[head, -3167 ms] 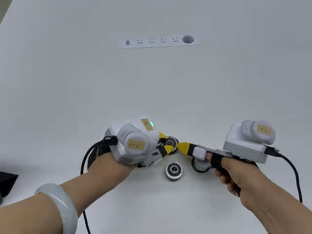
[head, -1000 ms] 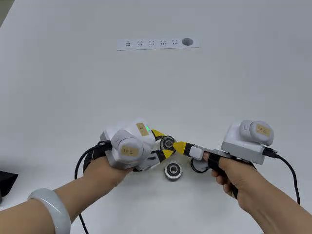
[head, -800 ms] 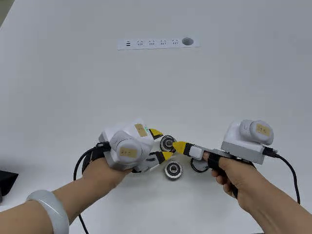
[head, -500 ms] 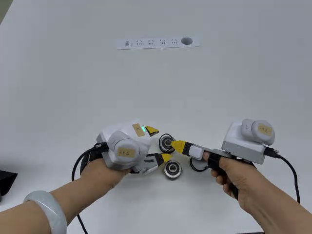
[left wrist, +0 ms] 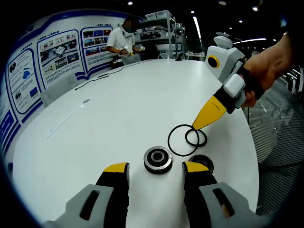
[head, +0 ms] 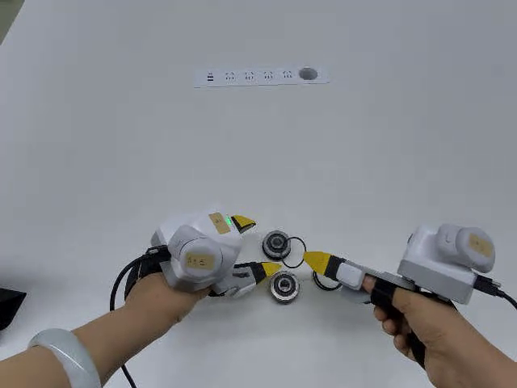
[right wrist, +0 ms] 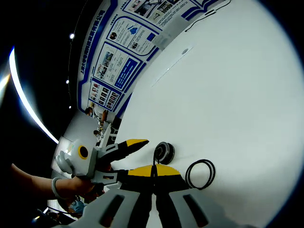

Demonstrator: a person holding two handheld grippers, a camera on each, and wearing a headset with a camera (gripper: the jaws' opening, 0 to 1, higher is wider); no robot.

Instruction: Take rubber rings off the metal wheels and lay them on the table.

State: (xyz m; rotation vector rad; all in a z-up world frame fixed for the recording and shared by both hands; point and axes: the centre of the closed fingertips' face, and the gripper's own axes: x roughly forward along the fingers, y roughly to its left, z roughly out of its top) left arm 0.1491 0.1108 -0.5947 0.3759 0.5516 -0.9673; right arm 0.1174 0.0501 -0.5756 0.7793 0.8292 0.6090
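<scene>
Left hand-held gripper (head: 257, 244): jaws apart, one on each side of the nearer wheel (left wrist: 158, 160), touching nothing as far as the views show
Right hand-held gripper (head: 309, 258): jaws together; in its own view a dark strand runs out from between the tips, so you appear to be pinching the edge of the rubber ring (left wrist: 169, 142)
Held ring: lies almost flat on the counter (head: 363, 145) just ahead of your right tips, between them and the wheel, and looks free of the wheel
Laid ring (right wrist: 187, 175): on the counter just beside the right jaws, close to the held ring
Second wheel (head: 284, 286): just beside the tip of one left jaw; its rim is dark, so it probably wears a ring, though you cannot be sure from here
Snag risk: the held ring sits right against the wheel, so pushing your right tips toward the left jaws could hook it back over the wheel
Release risk: the ring is thin and springy, so it may cling to a pad or flick away when you open; let go low over the counter
Tangle risk: dropping it across the laid ring would leave the two overlapped and hard to pick apart
Grip risk: the wheel is round and smooth, so closing the left jaws off-centre could squirt it out toward the second wheel
Collision risk: your two sets of tips are near each other, and a quick swing of either one could knock the other
</scene>
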